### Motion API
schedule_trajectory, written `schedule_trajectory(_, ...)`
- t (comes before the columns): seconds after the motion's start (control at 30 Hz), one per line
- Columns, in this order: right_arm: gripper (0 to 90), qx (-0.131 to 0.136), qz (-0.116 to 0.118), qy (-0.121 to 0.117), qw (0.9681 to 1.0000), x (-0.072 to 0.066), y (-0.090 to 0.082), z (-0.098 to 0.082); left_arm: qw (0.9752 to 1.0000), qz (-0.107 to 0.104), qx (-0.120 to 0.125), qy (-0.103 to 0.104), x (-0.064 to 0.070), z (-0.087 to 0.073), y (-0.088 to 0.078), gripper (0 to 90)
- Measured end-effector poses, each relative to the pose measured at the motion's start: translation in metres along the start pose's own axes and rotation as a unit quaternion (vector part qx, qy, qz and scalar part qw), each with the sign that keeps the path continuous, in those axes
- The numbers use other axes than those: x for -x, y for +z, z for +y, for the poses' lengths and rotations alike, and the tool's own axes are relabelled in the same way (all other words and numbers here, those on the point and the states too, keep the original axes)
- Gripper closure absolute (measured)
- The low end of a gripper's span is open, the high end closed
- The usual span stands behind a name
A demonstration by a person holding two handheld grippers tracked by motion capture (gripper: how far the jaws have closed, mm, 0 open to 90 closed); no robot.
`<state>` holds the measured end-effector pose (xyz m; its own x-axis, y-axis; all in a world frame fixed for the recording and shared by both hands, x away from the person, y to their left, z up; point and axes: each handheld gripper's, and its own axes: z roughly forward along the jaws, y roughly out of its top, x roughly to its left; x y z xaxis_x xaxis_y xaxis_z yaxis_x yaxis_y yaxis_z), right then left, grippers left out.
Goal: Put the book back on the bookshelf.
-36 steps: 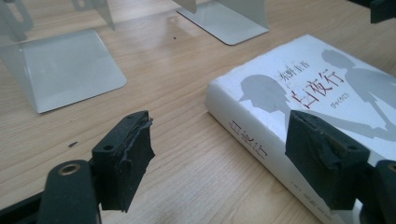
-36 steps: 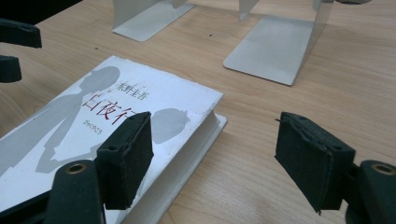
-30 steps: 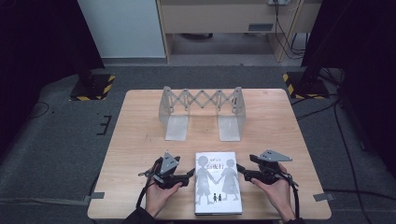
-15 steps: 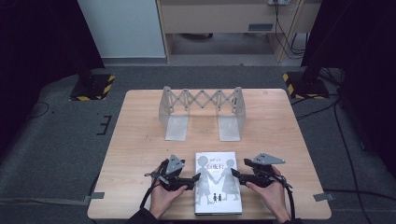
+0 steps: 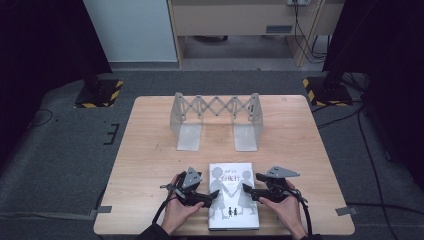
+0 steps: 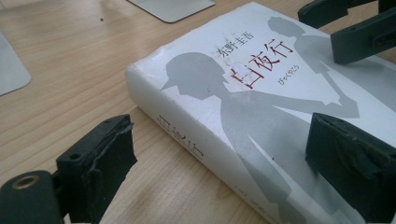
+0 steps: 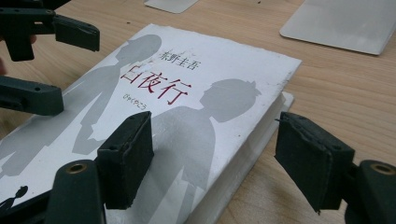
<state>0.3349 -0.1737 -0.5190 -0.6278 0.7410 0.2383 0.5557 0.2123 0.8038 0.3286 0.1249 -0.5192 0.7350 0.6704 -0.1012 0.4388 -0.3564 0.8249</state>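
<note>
Looking down: we see a wooden table (image 5: 150,150) with a white book (image 5: 233,196) lying flat at the near edge, cover up, about 6 o'clock from the table's middle.
Book: grey silhouettes of two figures and red characters on the cover; its spine faces our left gripper, its page edge faces our right gripper.
Left gripper (image 5: 214,195): held in our left hand (image 5: 178,212) at 9 o'clock of the book, pointing toward 3 o'clock.
Left jaws: wide apart in the left gripper view, one over bare wood beside the spine, the other over the cover; the spine corner lies between them. We see no clamping, and whether the far jaw rests on the cover we cannot tell.
Right gripper (image 5: 247,191): held in our right hand (image 5: 286,210) at 3 o'clock of the book, pointing toward 9 o'clock.
Right jaws: spread wide in the right gripper view, one above the cover, the other out over the wood past the page edge; nothing is gripped.
Facing tips: the two grippers' tips point at each other across the cover, near but apart.
Rack: a grey metal folding stand (image 5: 215,120) with a scissor lattice and two flat feet stands at 12 o'clock of the book, well apart from it.
</note>
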Motion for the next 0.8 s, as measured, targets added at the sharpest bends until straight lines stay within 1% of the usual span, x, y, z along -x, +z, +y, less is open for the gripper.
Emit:
schedule_trajectory(0.07, 27.7, 0.000, 0.002, -0.004, 1.0000, -0.001, 0.001, 0.000, 1.0000, -0.002, -0.003, -0.001, -0.001, 0.000, 0.000, 6.9)
schedule_trajectory(0.13, 27.5, 0.001, 0.004, -0.001, 1.0000, -0.002, 0.003, 0.000, 1.0000, -0.006, -0.002, -0.003, -0.002, 0.000, 0.001, 5.3)
schedule_trajectory(0.23, 27.1, 0.003, 0.006, -0.003, 1.0000, -0.002, 0.004, -0.001, 1.0000, -0.006, -0.002, -0.007, -0.002, -0.001, 0.002, 4.8)
schedule_trajectory(0.27, 25.8, 0.003, 0.008, 0.002, 1.0000, -0.003, 0.006, -0.001, 1.0000, -0.004, -0.001, -0.008, -0.002, -0.001, 0.001, 4.5)
schedule_trajectory(0.3, 25.5, 0.003, 0.007, 0.003, 1.0000, -0.003, 0.006, -0.001, 1.0000, 0.002, 0.000, -0.009, 0.000, -0.001, 0.001, 4.5)
schedule_trajectory(0.33, 25.1, 0.003, 0.007, 0.002, 1.0000, -0.003, 0.006, -0.001, 1.0000, 0.002, 0.000, -0.009, 0.000, -0.001, 0.001, 4.4)
schedule_trajectory(0.37, 24.8, 0.004, 0.008, 0.004, 1.0000, -0.002, 0.007, -0.001, 0.9999, 0.009, 0.001, -0.012, 0.002, -0.002, 0.001, 4.5)
schedule_trajectory(0.43, 24.4, 0.003, 0.010, 0.007, 0.9999, -0.002, 0.007, -0.001, 0.9999, 0.009, 0.004, -0.013, 0.003, -0.002, 0.001, 4.5)
schedule_trajectory(0.53, 23.3, 0.004, 0.012, 0.012, 0.9999, -0.001, 0.009, -0.001, 0.9998, 0.001, 0.014, -0.011, 0.003, -0.004, 0.004, 4.6)
schedule_trajectory(0.57, 23.0, 0.004, 0.013, 0.014, 0.9998, 0.000, 0.010, -0.001, 0.9998, 0.000, 0.015, -0.010, 0.003, -0.004, 0.004, 4.7)
schedule_trajectory(0.6, 23.0, 0.005, 0.016, 0.024, 0.9996, 0.000, 0.011, -0.001, 0.9998, 0.001, 0.016, -0.008, 0.003, -0.004, 0.004, 4.4)
schedule_trajectory(0.63, 23.0, 0.005, 0.016, 0.024, 0.9996, 0.000, 0.011, -0.001, 0.9998, 0.002, 0.017, -0.007, 0.004, -0.004, 0.004, 4.4)
schedule_trajectory(0.7, 22.8, 0.005, 0.018, 0.023, 0.9996, 0.000, 0.012, -0.001, 0.9998, 0.003, 0.017, -0.009, 0.004, -0.004, 0.004, 4.7)
schedule_trajectory(0.77, 22.8, 0.006, 0.017, 0.022, 0.9996, 0.000, 0.012, -0.001, 0.9997, 0.002, 0.017, -0.019, 0.004, -0.005, 0.004, 4.8)
schedule_trajectory(0.8, 22.9, 0.006, 0.016, 0.021, 0.9996, -0.001, 0.011, -0.001, 0.9996, 0.001, 0.018, -0.020, 0.004, -0.005, 0.004, 4.7)
